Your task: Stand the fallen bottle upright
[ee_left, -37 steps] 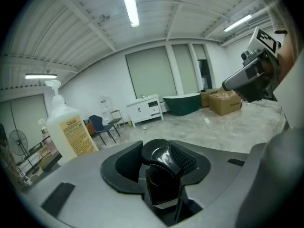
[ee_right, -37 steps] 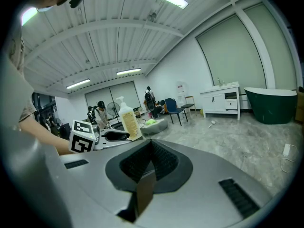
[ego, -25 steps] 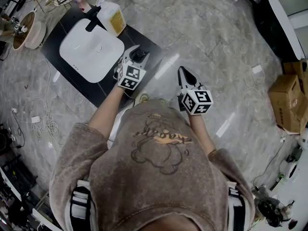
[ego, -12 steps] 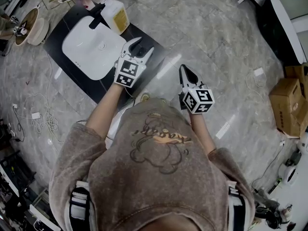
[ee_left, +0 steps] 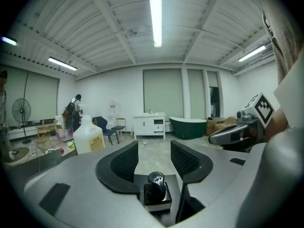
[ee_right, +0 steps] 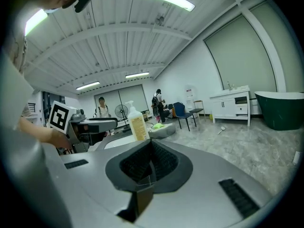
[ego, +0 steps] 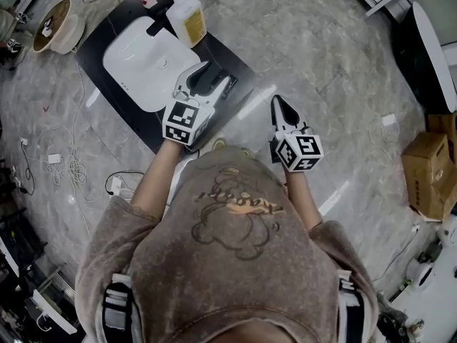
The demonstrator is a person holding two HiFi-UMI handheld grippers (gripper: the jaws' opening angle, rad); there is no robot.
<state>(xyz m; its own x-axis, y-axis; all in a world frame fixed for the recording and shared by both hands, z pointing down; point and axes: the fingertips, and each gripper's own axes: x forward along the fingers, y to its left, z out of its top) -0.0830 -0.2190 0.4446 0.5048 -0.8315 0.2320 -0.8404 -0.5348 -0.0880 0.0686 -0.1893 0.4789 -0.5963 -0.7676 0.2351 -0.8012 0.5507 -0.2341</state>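
Judging by how things lie, the step in hand is the let-go. The small black square-bodied bottle with a glossy round cap (ee_left: 156,190) stands upright on the black countertop (ego: 232,61), near the white rounded sink basin (ego: 146,63). The left gripper (ee_left: 153,146) is released. Its jaws have just been opening and stand well apart, and the bottle shows low in the gap between them with neither ribbed pad touching it. The right gripper (ee_right: 151,148) is clenched on nothing, its jaws pressed together, and it hovers off to the right, apart from the bottle. To finish cleanly, the left gripper should come away straight up and back along its own line with the jaws left wide, so that no pad grazes the cap. The bottle looks short with a narrow base, so a light sideways brush would probably tip it again. A swing towards the white plastic pump bottle with a yellow label (ego: 187,18) at the far end of the counter would serve nothing. The right gripper need not come in at all. A brief look at the bottle, to see that it stands flat and does not rock, seems wise before calling the job done.
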